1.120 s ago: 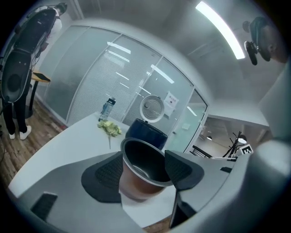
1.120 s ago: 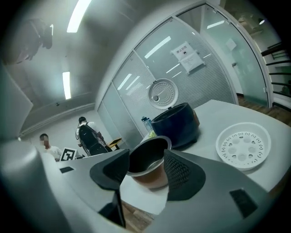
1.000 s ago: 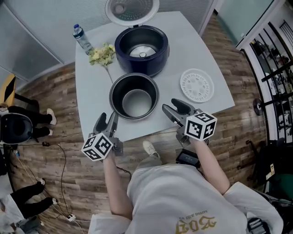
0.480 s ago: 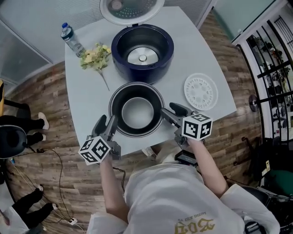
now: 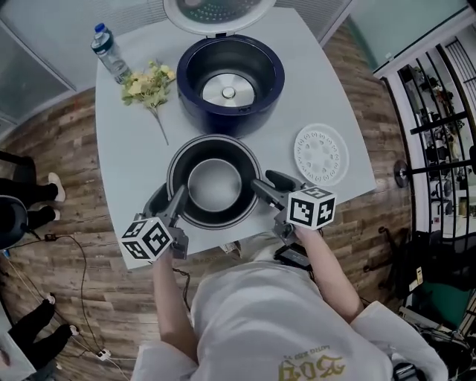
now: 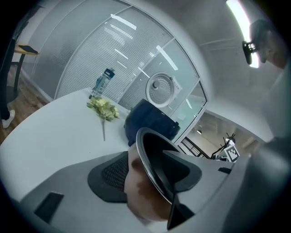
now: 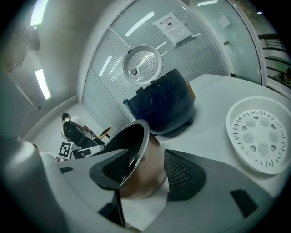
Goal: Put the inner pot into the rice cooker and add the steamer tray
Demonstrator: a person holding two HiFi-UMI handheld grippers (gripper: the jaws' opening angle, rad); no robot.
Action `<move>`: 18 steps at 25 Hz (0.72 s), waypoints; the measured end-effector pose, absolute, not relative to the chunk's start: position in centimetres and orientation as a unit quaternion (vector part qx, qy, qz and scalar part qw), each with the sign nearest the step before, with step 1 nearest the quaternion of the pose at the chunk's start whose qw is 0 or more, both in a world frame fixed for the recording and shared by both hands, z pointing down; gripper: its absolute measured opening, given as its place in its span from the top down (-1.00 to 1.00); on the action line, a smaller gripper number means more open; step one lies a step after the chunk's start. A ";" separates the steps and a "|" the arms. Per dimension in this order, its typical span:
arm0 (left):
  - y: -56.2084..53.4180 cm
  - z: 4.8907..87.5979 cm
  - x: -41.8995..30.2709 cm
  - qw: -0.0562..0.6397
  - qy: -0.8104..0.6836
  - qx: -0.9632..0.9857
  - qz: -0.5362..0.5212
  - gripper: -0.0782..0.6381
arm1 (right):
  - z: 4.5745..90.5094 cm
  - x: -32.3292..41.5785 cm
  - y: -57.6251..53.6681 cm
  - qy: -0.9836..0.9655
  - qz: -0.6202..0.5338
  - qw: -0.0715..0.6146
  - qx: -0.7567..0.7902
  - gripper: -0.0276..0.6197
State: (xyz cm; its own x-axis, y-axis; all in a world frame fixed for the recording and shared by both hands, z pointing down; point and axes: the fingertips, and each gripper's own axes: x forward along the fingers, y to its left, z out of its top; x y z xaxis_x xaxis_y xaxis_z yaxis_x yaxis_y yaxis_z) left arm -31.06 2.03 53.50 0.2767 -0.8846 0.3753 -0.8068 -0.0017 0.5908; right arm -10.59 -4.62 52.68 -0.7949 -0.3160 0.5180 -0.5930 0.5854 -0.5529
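The dark inner pot [image 5: 214, 184] stands on the white table [image 5: 126, 171] near its front edge, in front of the open navy rice cooker [image 5: 195, 97]. My left gripper [image 5: 169, 201] straddles the pot's left rim [image 6: 152, 166], one finger inside and one outside; its jaws are closing, with a gap still visible. My right gripper [image 5: 266, 181] straddles the right rim [image 7: 136, 145] the same way, jaws standing wide. The white perforated steamer tray [image 5: 321, 154] lies flat to the right of the pot, also in the right gripper view [image 7: 259, 134].
A water bottle [image 5: 109, 52] and a yellow flower sprig [image 5: 149, 83] lie at the table's back left. The cooker's lid [image 5: 219, 11] stands raised behind the cooker body. The table's front edge runs just below both grippers. Wooden floor surrounds the table.
Both grippers have moved forward and down from in front of the pot. Their jaws now stand over its left and right rims. The pot has not moved.
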 end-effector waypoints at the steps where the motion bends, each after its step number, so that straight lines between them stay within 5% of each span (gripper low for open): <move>1: 1.9 53.5 -31.1 0.374 -0.602 0.704 -0.051 0.16 | 52.8 -10.8 -4.5 -0.871 0.375 0.189 0.256 0.18; 4: 1.8 53.6 -31.1 0.372 -0.609 0.699 -0.048 0.35 | 52.7 -11.0 -4.4 -0.874 0.373 0.192 0.247 0.20; 8: 1.5 53.6 -31.3 0.369 -0.607 0.703 -0.038 0.38 | 52.3 -11.8 -4.3 -0.882 0.363 0.188 0.235 0.54; 18: 1.7 53.5 -31.5 0.360 -0.623 0.694 -0.023 0.45 | 52.2 -11.9 -4.3 -0.879 0.372 0.188 0.233 0.57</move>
State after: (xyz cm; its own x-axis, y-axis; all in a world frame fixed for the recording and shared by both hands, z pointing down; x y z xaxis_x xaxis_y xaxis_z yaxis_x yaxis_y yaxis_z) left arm -31.47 1.66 53.52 0.2219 -0.8813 0.4171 -0.8484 0.0363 0.5281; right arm -11.90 -4.25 52.19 -0.8201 -0.2698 0.5046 -0.5500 0.6149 -0.5651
